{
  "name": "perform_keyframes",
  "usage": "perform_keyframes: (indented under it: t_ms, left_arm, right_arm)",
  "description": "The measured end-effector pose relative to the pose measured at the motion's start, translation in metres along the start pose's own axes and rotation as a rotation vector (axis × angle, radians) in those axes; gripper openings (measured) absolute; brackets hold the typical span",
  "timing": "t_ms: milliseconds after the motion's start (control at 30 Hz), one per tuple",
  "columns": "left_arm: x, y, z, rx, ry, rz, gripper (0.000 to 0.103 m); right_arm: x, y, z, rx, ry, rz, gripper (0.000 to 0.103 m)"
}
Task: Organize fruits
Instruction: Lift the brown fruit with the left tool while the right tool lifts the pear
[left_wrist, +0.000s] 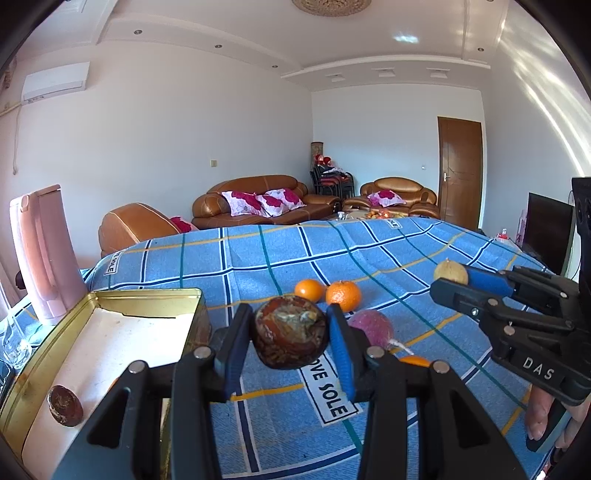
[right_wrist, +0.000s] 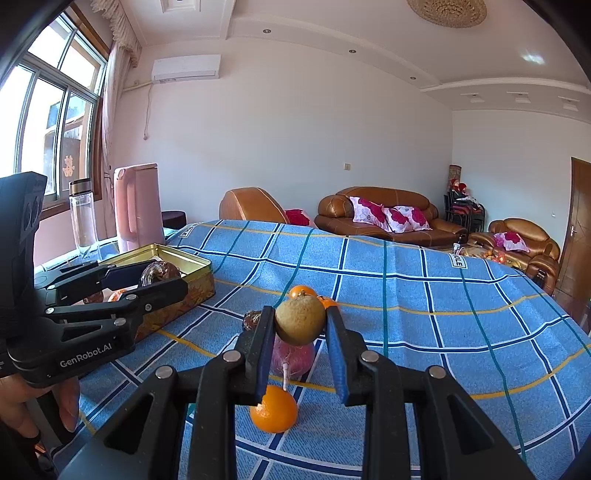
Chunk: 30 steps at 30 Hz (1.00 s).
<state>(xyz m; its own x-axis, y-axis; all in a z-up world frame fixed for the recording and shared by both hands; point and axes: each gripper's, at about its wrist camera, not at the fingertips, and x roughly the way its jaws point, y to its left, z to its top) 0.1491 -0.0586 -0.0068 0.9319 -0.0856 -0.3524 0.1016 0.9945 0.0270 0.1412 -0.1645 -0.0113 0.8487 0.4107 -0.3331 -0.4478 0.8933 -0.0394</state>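
Two grippers each clench fruit, left gripper (left_wrist: 290, 338) a brown wrinkled fruit, right gripper (right_wrist: 300, 325) a tan round fruit, beside the gold rectangular tin (left_wrist: 147, 295) already holding some, oranges (left_wrist: 342, 294) left outside.

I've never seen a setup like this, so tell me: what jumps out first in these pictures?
Each black gripper is clamped on a fruit above the blue plaid cloth: the left gripper holds a dark brown fruit, the right gripper a tan-green one. A gold tin sits at left; oranges lie loose mid-table.
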Motion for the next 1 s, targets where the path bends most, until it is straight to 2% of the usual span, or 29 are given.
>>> perform_keyframes:
  t_ms: [567,1000]
  left_arm:
    - [-0.015,0.001,-0.001,-0.011,-0.071,0.012,0.043]
    - [-0.017,0.001,-0.002,-0.005,-0.074,0.006,0.043]
  right_arm:
    - [-0.010,0.000,0.000,0.001,-0.048,0.009,0.029]
    - [-0.011,0.002,-0.001,-0.013,-0.049,0.007,0.029]
